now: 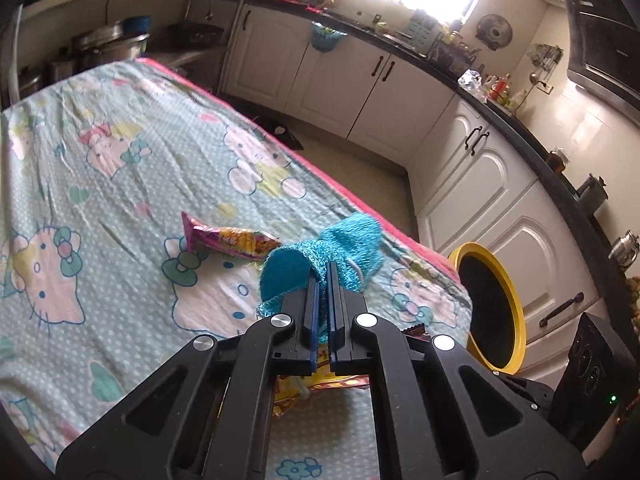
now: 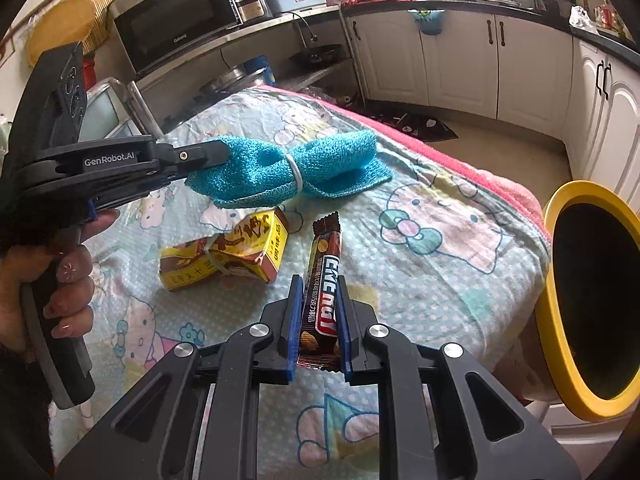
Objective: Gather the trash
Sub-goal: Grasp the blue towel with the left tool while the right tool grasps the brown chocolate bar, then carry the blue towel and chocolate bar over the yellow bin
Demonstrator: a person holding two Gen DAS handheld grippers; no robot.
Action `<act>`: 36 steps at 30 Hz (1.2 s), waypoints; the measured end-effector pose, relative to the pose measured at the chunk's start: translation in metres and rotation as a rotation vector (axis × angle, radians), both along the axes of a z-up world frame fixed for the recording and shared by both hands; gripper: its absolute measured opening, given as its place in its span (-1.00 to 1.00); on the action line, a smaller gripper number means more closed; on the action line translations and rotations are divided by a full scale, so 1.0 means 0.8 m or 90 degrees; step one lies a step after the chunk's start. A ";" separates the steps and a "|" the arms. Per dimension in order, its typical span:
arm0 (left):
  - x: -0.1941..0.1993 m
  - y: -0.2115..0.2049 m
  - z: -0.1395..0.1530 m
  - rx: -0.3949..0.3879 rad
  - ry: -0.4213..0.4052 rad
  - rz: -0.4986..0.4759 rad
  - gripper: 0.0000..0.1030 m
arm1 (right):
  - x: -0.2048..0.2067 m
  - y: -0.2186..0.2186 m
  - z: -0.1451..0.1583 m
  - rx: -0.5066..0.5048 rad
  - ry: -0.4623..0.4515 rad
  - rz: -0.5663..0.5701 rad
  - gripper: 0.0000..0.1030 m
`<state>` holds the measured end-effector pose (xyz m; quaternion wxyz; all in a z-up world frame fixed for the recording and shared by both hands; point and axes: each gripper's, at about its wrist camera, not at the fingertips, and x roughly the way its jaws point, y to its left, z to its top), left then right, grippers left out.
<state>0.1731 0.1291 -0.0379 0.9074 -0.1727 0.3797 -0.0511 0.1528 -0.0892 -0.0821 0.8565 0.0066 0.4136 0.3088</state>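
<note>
trash sits on a table spread with a pale blue cartoon-cat cloth (image 2: 420, 264): a brown chocolate bar wrapper with a red and white label (image 2: 322, 280), a crushed yellow and brown drink carton bound with a rubber band (image 2: 224, 256), and, seen only from the left wrist view, a pink and yellow snack wrapper (image 1: 228, 238) lying flat further along the cloth.

a round bin with a yellow rim (image 2: 560, 304) stands just past the table edge. its inside shows only black, so whether anything lies in it cannot be told, and its far side is cut off by the frame.

the left gripper (image 1: 323, 270) is pressed together on a turquoise knitted mesh cloth cinched in the middle with a white band (image 2: 296, 164), pinching one end so the bundle hangs out level above the table, over the carton. in the left wrist view the cloth hides most of what is under it, and only scraps of the carton and bar wrapper peek out below the fingers.

the right gripper (image 2: 320, 284) points along the table with the chocolate bar wrapper between its blue-edged fingers, which press against both long sides. the person's left hand (image 2: 48, 292) wraps the left gripper's handle, with painted nails showing.
</note>
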 end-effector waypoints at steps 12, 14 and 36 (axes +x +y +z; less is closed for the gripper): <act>-0.014 -0.031 0.033 0.019 -0.038 -0.023 -0.99 | -0.009 -0.021 0.028 0.022 -0.029 -0.008 -0.70; -0.017 -0.037 0.038 0.022 -0.043 -0.027 -0.99 | -0.010 -0.026 0.033 0.026 -0.033 -0.011 -0.70; -0.034 -0.102 0.086 0.042 -0.103 -0.094 -0.99 | -0.017 -0.087 0.087 0.063 -0.098 -0.077 -0.70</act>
